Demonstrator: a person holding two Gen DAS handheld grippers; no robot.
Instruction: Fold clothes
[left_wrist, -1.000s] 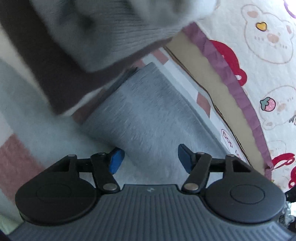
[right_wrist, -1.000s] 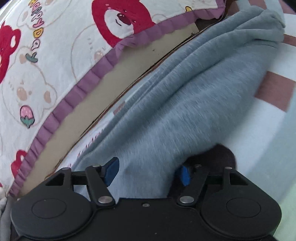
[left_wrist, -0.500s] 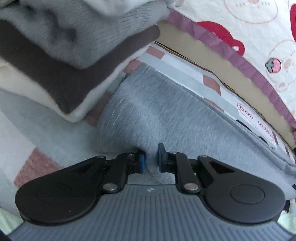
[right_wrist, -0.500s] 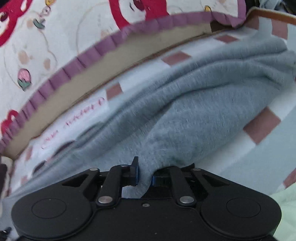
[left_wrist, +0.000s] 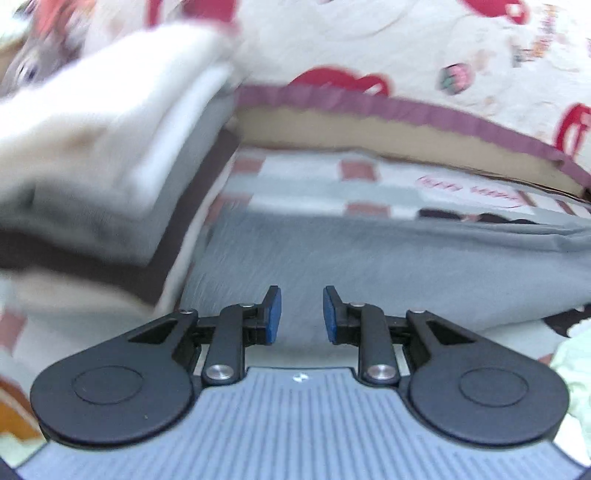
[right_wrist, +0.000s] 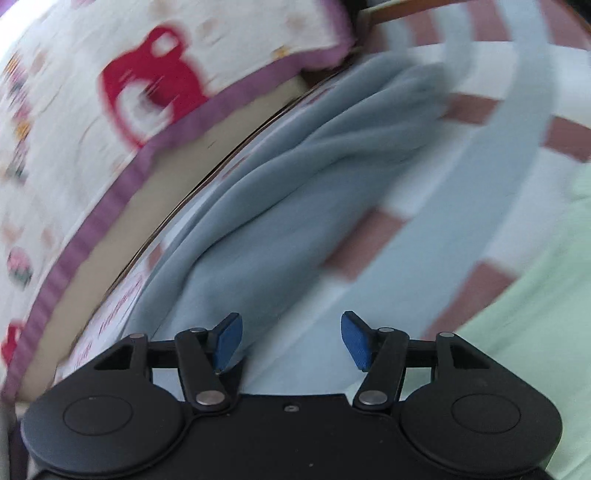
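You are letting go with both hands: half a second ago each gripper was pinched on the grey garment (left_wrist: 388, 258), and now your left gripper (left_wrist: 301, 315) is opening with nothing between its blue pads, while your right gripper (right_wrist: 288, 339) is opening wider, also empty. The grey garment is lying on the checked sheet (right_wrist: 461, 206), stretched along the foot of the bear-print quilt (left_wrist: 424, 48), just beside the stack of folded clothes (left_wrist: 110, 158) on your left. Both views are smearing, so you are pulling away from it. That reads as one fold set down; the cloth is bunching at its far end and probably needs another fold.
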